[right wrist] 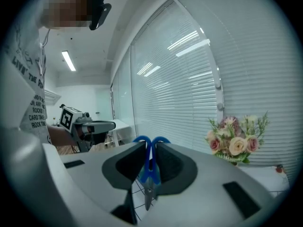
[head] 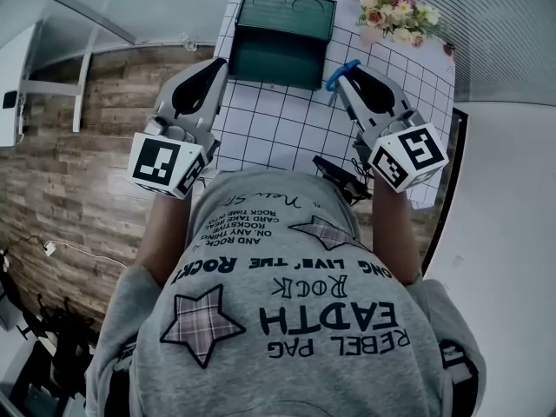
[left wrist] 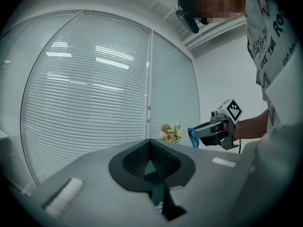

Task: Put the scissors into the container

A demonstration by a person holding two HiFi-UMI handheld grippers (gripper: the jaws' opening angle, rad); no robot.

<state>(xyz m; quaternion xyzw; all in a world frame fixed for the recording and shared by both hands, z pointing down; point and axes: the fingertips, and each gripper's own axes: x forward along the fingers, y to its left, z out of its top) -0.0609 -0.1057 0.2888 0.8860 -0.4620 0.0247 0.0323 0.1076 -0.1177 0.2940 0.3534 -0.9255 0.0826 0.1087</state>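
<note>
The scissors [head: 342,69] have blue handles, and my right gripper [head: 345,76] is shut on them just right of the container's front corner. In the right gripper view the scissors [right wrist: 149,174] hang between the pads, handles up and blades pointing down. The green container [head: 280,56] stands open at the table's far end, dark inside. To its left, my left gripper [head: 215,66] hovers with its fingertips together and nothing in it. In the left gripper view the left gripper's pads [left wrist: 135,157] meet at the tip, and the right gripper [left wrist: 196,132] shows beyond with the scissors [left wrist: 192,137].
A white cloth with a black grid covers the table [head: 261,129]. A bunch of flowers [head: 398,14] sits at the far right corner. A black object with a cable [head: 340,177] lies at the near edge by the person's waist. Window blinds [right wrist: 189,79] run behind the table.
</note>
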